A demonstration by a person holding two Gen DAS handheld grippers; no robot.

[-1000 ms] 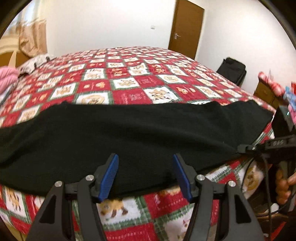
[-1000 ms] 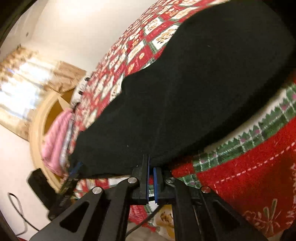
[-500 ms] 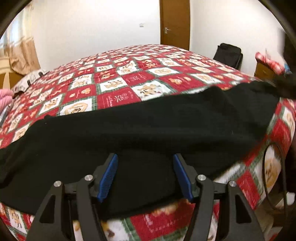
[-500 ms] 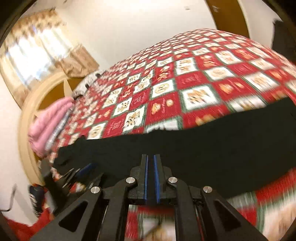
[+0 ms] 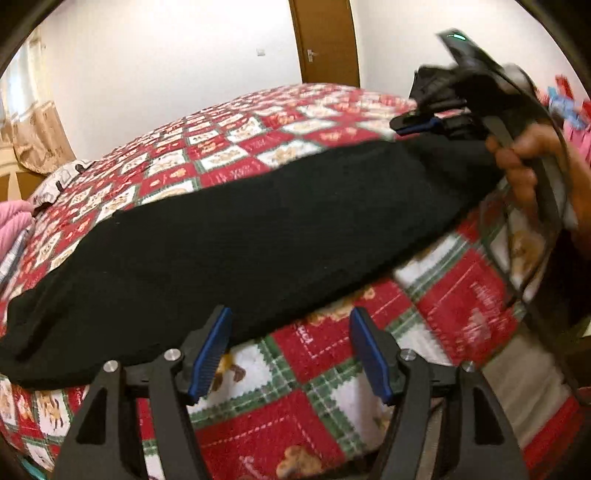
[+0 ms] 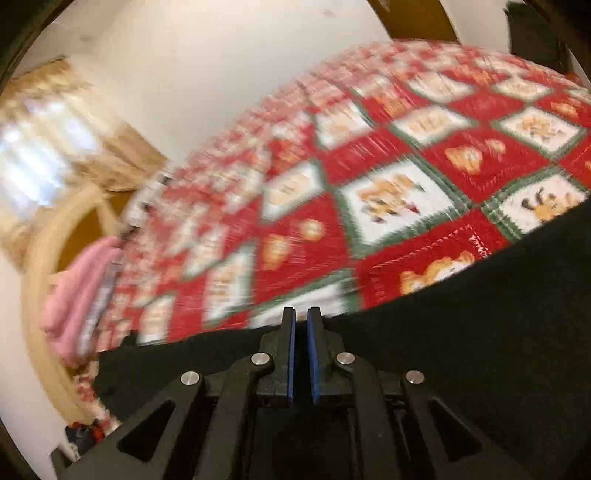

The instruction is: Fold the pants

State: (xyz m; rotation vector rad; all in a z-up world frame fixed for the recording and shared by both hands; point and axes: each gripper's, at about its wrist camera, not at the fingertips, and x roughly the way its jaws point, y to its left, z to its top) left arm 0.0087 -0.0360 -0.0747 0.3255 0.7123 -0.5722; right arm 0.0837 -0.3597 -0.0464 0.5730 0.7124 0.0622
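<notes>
Black pants (image 5: 258, 236) lie lengthwise along the near edge of the bed. My left gripper (image 5: 291, 350) is open and empty, just off the pants' near edge over the quilt. My right gripper (image 5: 417, 125) shows in the left wrist view at the far right end of the pants, raised above the bed. In the right wrist view the right gripper (image 6: 301, 325) has its jaws almost together, with the black pants (image 6: 461, 332) beneath it. The view is blurred, and I cannot tell whether cloth is between the pads.
The bed carries a red, white and green patchwork quilt (image 5: 236, 147). Pink cloth (image 5: 13, 225) lies by the headboard at left. A brown door (image 5: 325, 40) is in the far wall. A black bag (image 6: 535, 33) stands beyond the bed.
My right gripper has risen and swung over the far right end of the pants. The left gripper has drawn back to the pants' near edge, still open.
</notes>
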